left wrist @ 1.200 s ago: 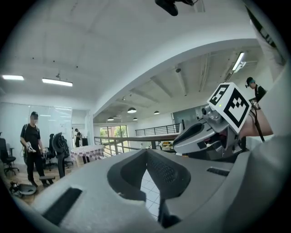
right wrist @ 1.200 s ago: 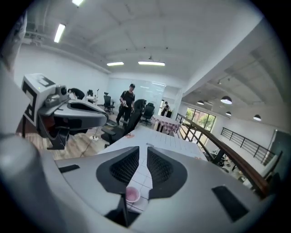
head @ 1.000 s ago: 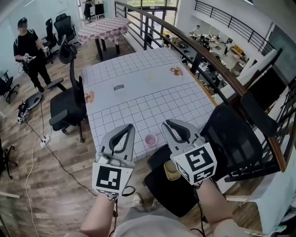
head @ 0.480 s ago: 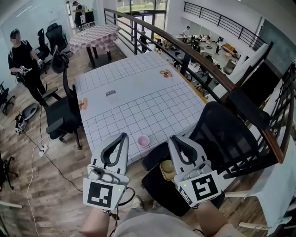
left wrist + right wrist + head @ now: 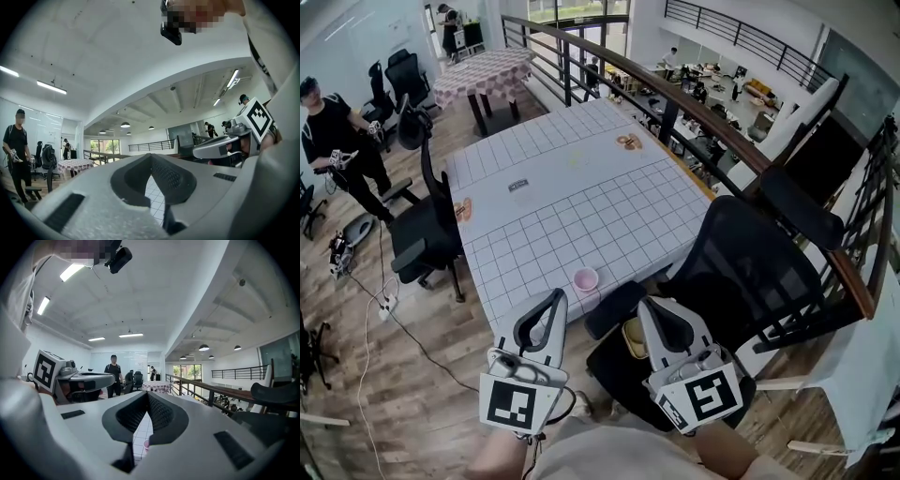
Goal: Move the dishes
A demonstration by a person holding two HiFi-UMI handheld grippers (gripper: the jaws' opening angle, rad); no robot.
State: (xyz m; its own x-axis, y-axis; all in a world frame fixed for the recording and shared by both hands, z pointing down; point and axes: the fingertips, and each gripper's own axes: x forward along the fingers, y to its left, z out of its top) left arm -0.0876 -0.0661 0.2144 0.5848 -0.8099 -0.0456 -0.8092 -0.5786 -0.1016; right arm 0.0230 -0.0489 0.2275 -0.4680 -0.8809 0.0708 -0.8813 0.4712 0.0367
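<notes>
Evidently left claw [image 5: 557, 297] sits closed, right claw [image 5: 650, 306] just closed (both empty).

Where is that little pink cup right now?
In the head view, the pink cup stands at the near edge of the checked table, just beyond the left tool.

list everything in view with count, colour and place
table: one, white grid cloth, centre
pink cup: one, pink, table's near edge
office chairs: two, black, left and right of table
yellow dish: one, yellow, on right chair's seat
far table: one, checked cloth, top left
person: one, black clothes, far left
railing: one, dark, beyond table's right side
left tongs: one, white, shut, empty, bottom left
right tongs: one, white, just closed shut, empty, bottom right
</notes>
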